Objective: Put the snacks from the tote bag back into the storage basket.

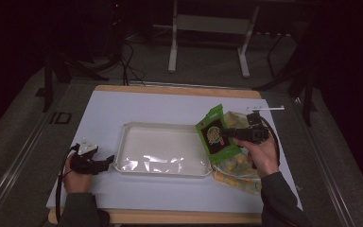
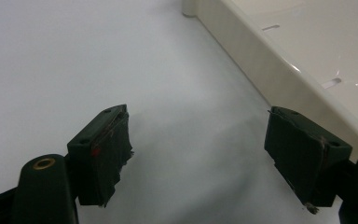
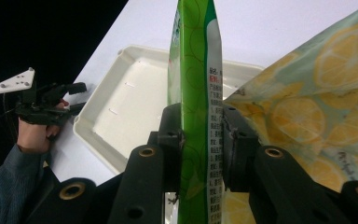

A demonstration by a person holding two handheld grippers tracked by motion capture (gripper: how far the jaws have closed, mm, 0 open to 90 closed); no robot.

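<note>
Closest to the lens in the right gripper view, the right gripper (image 3: 200, 140) has its two black jaws pressed flat against a green snack packet (image 3: 196, 84), which stands on edge between them and runs up to the top of the frame. In the high view that gripper (image 1: 224, 133) sits right of centre, and the green packet (image 1: 216, 135) is lifted at a tilt over the right end of a white tray (image 1: 123, 142), its dark printed face turned toward the camera. Just behind and below the packet lies a lemon-print bag (image 1: 238, 165), spread toward the lower right of the frame; in the right gripper view its yellow slices fill the right side (image 3: 307, 107). Whether the packet touches the bag is hard to tell in this dim light.

At the lower left of the high view, the left gripper (image 1: 105, 162) rests on the white table (image 1: 137, 104) just beside the tray's left edge. In its own view the jaws (image 2: 198, 154) stand wide apart with nothing between them, bare table under them, and the tray's cream wall (image 2: 261, 60) runs down the right side, close by the right-hand jaw.
</note>
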